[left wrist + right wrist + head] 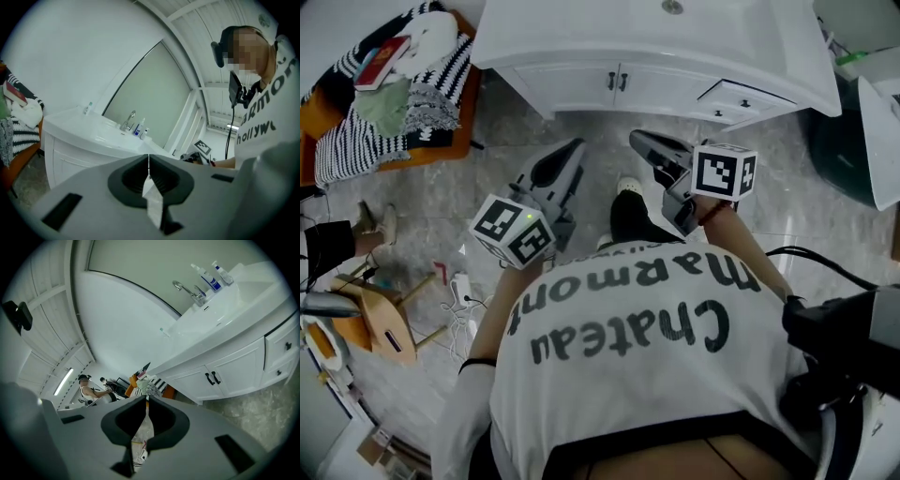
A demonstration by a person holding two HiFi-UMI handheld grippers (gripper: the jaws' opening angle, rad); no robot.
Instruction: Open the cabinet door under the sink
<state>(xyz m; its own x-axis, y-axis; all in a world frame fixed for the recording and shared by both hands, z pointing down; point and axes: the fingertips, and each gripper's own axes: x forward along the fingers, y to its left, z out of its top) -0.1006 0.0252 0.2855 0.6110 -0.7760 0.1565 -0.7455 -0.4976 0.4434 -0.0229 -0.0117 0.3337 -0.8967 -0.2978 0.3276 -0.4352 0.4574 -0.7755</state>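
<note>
Looking down through the head view, I have the white sink cabinet (572, 89) along the top of the frame. Its two doors (647, 86) are shut, their dark handles (617, 82) side by side at the middle seam, and a drawer (733, 97) sits to the right of them.

Both grippers hang over the marbled floor (478, 178) in the middle of the frame, noses toward the cabinet and well apart from it. The left gripper (574, 147) is left of centre and the right gripper (637, 139) just right of centre, with a gap between the two.

In the left gripper view the left gripper (149, 159) is clenched, jaws pressed together with nothing in them. Behind it at centre left are the faucet (128, 120) and small bottles (139, 128) on the basin.

In the right gripper view the right gripper (147, 401) is also clenched and empty, only a sliver showing between its jaws. The closed doors (234, 364) lie at right of that frame.

An orange chair (474, 103) heaped with striped clothes (347, 145) fills the head view's upper left.
</note>
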